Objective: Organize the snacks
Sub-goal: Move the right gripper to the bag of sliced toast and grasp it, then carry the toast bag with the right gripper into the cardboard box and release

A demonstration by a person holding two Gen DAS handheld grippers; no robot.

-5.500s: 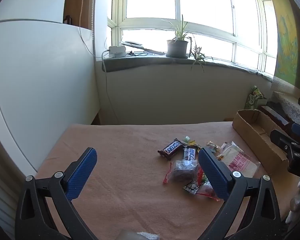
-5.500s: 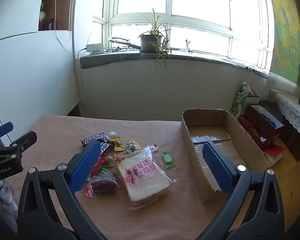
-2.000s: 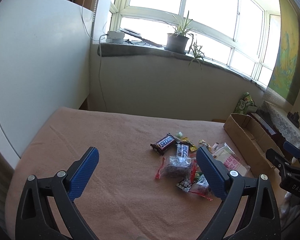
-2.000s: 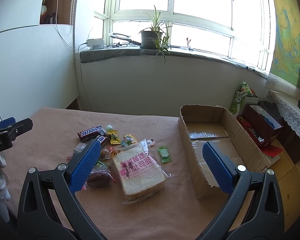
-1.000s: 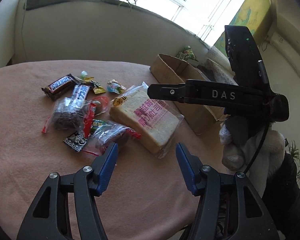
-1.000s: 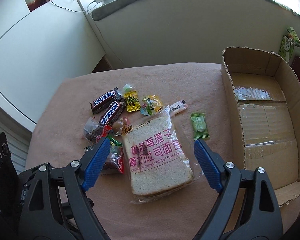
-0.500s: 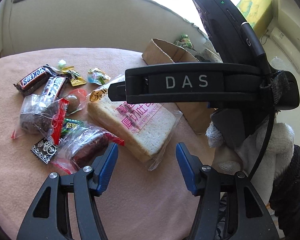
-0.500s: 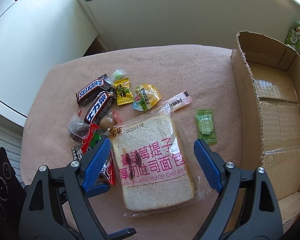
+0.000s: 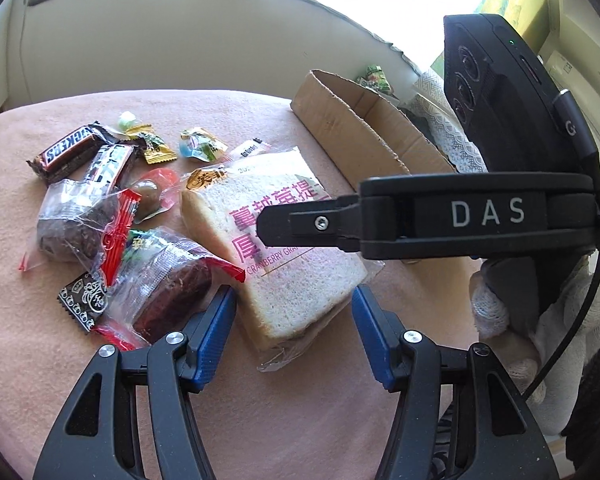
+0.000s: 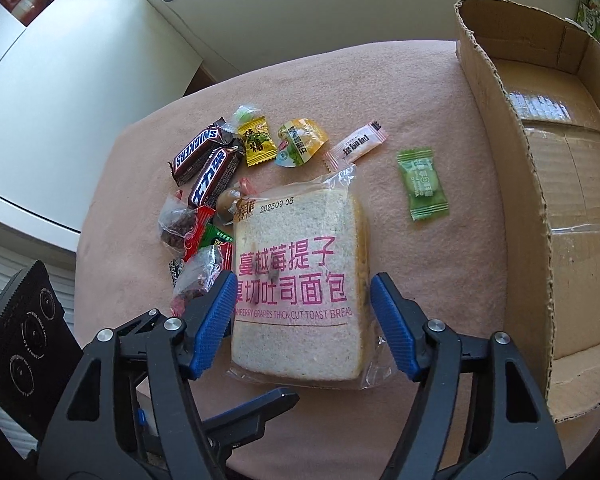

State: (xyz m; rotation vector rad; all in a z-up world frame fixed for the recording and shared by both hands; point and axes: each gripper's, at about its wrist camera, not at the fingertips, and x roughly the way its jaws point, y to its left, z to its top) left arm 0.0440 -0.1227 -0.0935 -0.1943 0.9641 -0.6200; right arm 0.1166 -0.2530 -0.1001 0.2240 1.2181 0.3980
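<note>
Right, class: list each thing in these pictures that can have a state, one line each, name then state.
Cardboard box: open, nothing seen inside.
Toast bread bag: sealed, flat on the cloth, between both grippers' jaws.
Snickers bar: wrapped, on the cloth.
Green candy: wrapped, lying alone.
Right gripper: closing around the bread, pads not pressing.
Left gripper: open.

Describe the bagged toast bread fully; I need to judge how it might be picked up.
The toast bread is a thick white slice stack in a clear plastic bag printed with pink characters and "CRANBERRY GRAPES THICK CUT TOAST BREAD". It lies flat on the pink tablecloth, beside the cardboard box, its left edge against wrapped snacks. The right gripper straddles its near end, jaws closing, pads not yet pressing.
</note>
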